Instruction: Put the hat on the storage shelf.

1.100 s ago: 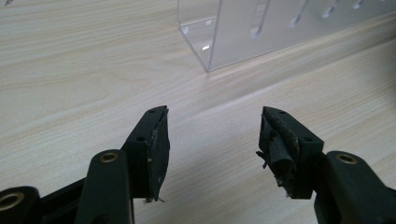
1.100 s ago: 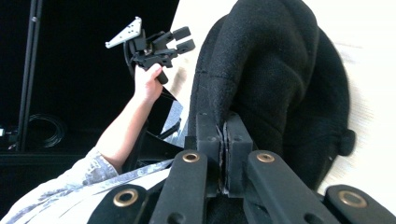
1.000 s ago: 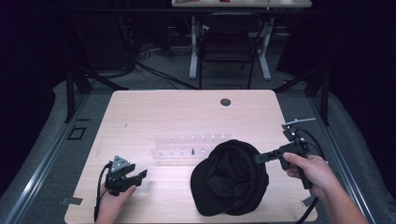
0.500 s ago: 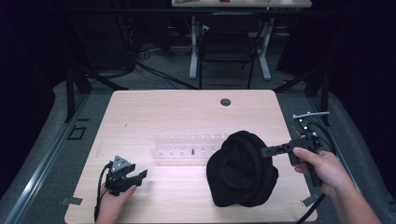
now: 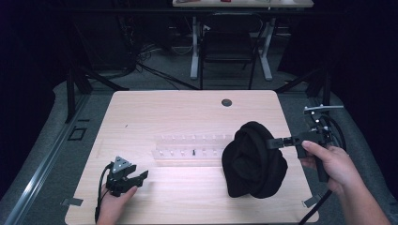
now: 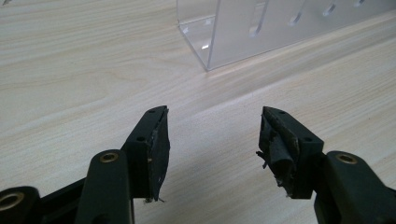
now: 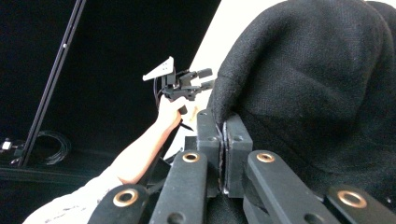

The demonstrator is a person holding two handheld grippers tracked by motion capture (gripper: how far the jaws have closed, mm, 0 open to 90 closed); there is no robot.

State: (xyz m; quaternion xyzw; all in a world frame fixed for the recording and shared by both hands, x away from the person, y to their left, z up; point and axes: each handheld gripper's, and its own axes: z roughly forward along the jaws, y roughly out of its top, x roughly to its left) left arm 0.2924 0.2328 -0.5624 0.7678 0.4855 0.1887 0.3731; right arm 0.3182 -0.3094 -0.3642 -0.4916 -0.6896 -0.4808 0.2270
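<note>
Black knitted cloth, a hat by the look of it, hangs bunched at the right side of the pale wooden worktop, its lower folds seeming to rest on the wood near the front edge; the right tongs are pinched fully closed on its upper right edge and reach in level from the right, held in the person's right hand; in the right gripper view the two black jaws meet flat against each other with a fold of the dark fabric caught at their tips; the left tongs sit low over the front left part of the worktop, well apart from the hat, gripped by the left hand; in the left gripper view their jaws stand wide apart with bare wood between them and nothing held; a clear plastic rack lies across the middle of the worktop, just left of the hat, and one corner of it shows ahead of the open jaws; a small dark round fitting sits near the far edge.
</note>
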